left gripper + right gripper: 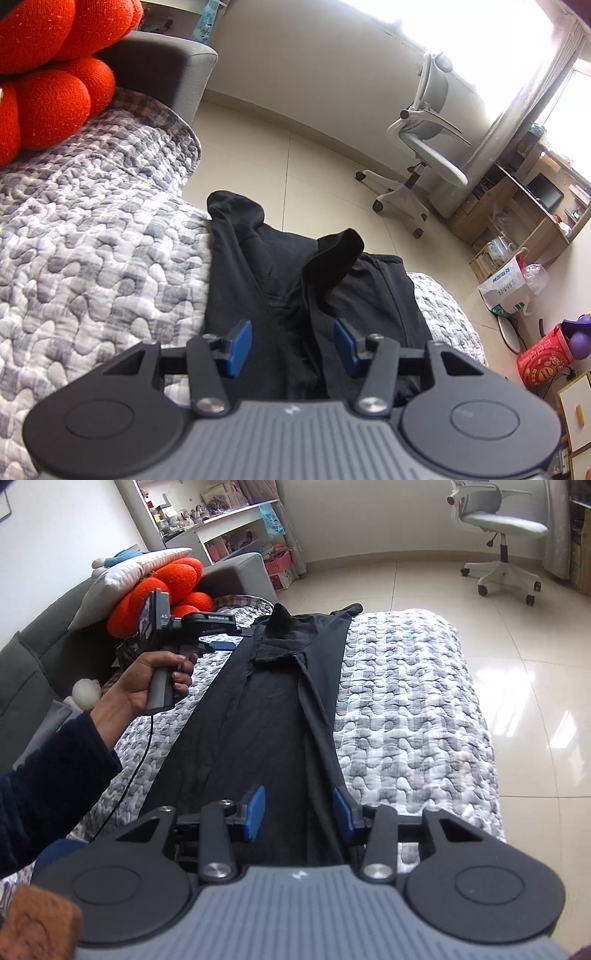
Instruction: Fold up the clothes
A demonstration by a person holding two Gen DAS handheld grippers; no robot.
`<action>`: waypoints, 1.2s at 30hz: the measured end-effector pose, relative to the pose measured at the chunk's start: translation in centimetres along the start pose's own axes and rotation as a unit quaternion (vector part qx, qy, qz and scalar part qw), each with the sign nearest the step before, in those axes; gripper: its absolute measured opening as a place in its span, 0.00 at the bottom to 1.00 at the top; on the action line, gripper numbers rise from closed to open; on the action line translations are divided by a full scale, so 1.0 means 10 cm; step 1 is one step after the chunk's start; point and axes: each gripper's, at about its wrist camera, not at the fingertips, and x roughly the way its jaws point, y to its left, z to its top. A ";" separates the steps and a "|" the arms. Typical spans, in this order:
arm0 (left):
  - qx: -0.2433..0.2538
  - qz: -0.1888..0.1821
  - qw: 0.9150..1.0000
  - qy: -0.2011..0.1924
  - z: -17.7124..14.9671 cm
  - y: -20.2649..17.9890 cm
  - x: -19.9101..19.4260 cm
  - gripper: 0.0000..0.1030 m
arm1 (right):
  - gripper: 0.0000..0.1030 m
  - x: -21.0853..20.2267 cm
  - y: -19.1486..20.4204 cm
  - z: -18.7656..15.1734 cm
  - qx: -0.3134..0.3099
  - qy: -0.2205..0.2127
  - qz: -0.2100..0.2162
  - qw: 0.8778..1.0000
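Both tongs, left [292, 345] and right [299, 814], are hanging spread over the black garment [273, 716]. It is lying lengthwise on the quilted bed [406, 709].

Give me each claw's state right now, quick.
Left claw: open, holding nothing, over the black garment.
Right claw: open, holding nothing, over the same garment.

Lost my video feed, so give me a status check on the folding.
Left gripper open, right gripper open, both holding nothing. Black garment lies in a long narrow strip on the quilt. Nothing in the way.
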 end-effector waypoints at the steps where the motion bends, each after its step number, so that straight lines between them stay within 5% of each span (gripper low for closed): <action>1: 0.005 0.003 1.000 0.000 -0.03 -0.03 -0.05 0.49 | 0.45 -0.07 0.03 -0.05 -0.006 -0.003 -0.003 1.000; 12: 0.045 0.008 0.999 0.018 -0.49 -0.19 -0.67 0.54 | 0.48 0.13 0.02 -0.70 -0.017 -0.018 -0.093 0.995; 18: 0.035 0.007 0.999 0.028 -0.69 -0.08 -0.85 0.54 | 0.48 0.26 -0.05 -0.86 -0.012 -0.039 -0.090 0.995; 24: 0.042 0.005 0.999 0.029 -0.82 -0.08 -0.99 0.54 | 0.48 0.48 -0.10 -1.12 0.020 -0.011 -0.114 0.993; 28: 0.048 0.002 0.998 0.030 -0.86 -0.10 -1.03 0.54 | 0.22 0.67 -0.06 -1.22 -0.012 0.012 -0.174 0.985; 30: 0.052 -0.001 0.998 0.030 -0.89 -0.12 -1.05 0.54 | 0.02 0.65 -0.07 -1.24 0.002 0.010 -0.161 0.987; 36: 0.059 -0.009 0.998 0.026 -0.92 -0.13 -1.13 0.54 | 0.02 0.21 0.31 -1.12 -0.026 -0.042 -0.150 0.987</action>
